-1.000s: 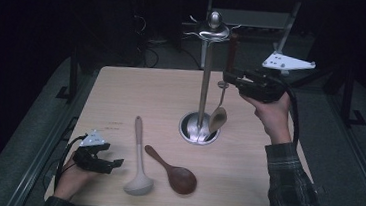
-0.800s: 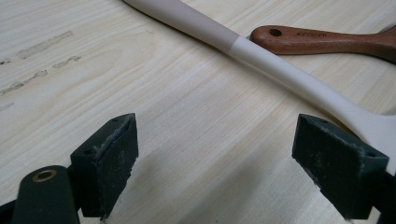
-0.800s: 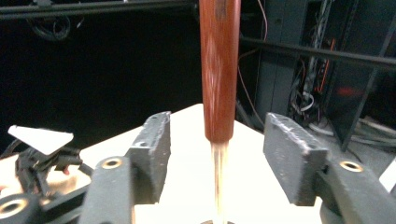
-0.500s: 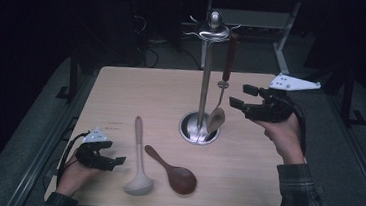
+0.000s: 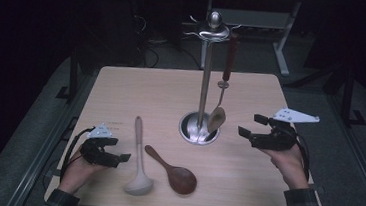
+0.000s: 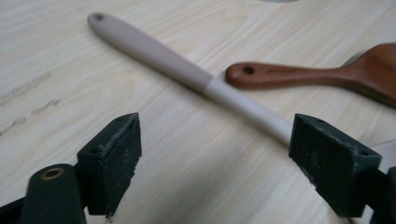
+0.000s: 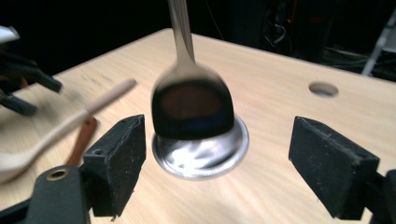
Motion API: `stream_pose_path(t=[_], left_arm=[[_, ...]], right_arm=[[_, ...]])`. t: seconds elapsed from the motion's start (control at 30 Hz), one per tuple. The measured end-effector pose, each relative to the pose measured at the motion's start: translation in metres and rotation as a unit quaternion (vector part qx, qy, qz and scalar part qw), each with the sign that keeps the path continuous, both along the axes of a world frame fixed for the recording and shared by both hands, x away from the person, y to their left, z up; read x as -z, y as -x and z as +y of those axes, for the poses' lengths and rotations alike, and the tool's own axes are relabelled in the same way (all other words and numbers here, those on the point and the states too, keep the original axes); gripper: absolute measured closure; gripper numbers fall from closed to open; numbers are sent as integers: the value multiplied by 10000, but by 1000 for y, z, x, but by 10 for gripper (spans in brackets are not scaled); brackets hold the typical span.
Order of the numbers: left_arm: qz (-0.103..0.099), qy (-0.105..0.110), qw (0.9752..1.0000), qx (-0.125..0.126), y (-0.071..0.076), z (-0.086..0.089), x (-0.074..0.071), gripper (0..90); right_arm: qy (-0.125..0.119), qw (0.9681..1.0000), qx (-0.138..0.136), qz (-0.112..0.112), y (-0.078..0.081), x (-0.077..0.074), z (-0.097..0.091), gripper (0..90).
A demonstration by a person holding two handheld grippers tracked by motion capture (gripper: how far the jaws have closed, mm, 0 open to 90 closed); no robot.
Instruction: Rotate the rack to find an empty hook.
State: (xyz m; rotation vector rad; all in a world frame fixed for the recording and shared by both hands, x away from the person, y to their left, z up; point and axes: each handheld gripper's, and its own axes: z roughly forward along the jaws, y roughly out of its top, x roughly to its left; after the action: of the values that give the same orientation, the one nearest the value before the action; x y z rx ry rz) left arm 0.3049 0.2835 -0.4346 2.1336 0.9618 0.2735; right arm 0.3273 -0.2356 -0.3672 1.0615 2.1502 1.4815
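A metal utensil stand (image 5: 205,75) rises from its round base (image 5: 197,132) at mid-table. A spoon with a red-brown handle (image 5: 230,52) hangs from a top hook, its bowl (image 7: 191,107) low by the base (image 7: 201,151). My right gripper (image 5: 255,127) hovers right of the base; its jaws have just been opening and hold nothing. It looks at the hanging bowl from the right gripper view (image 7: 217,140). My left gripper (image 5: 116,155) stands open just left of a beige ladle (image 5: 139,154). The ladle's handle (image 6: 187,74) lies ahead of the open jaws (image 6: 212,135), untouched.
A dark wooden spoon (image 5: 172,170) lies right of the ladle, and its handle (image 6: 289,77) points at the ladle's. A small round hole (image 7: 323,88) is cut in the tabletop behind the stand. Dark floor and table legs surround the table (image 5: 146,95).
My right gripper has let go of the hanging spoon's handle, opened and dropped down to near table height. The spoon stays on its hook. The left hand crept slightly toward the ladle.
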Motion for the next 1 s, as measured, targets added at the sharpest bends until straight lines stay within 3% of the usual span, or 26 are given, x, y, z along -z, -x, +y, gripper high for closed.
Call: stream_pose_path(t=[0.13, 0.3, 0.47, 0.67, 1.0], left_arm=[[63, 105, 9998, 124, -1, -4, -11, 255], [216, 324, 9990, 215, -1, -11, -24, 423], [340, 284, 9985, 326, -7, -22, -38, 629], [221, 247, 9981, 516, -18, -39, -66, 887], [0, 323, 9946, 987, -34, -65, -120, 897]], right_arm=[[26, 9999, 53, 139, 8, 20, -5, 174], [128, 9995, 185, 229, 19, 41, -7, 157], [187, 9991, 234, 312, 26, 54, -8, 150], [306, 9985, 300, 337, 32, 64, -6, 147], [519, 9970, 470, 326, 38, 74, -8, 142]])
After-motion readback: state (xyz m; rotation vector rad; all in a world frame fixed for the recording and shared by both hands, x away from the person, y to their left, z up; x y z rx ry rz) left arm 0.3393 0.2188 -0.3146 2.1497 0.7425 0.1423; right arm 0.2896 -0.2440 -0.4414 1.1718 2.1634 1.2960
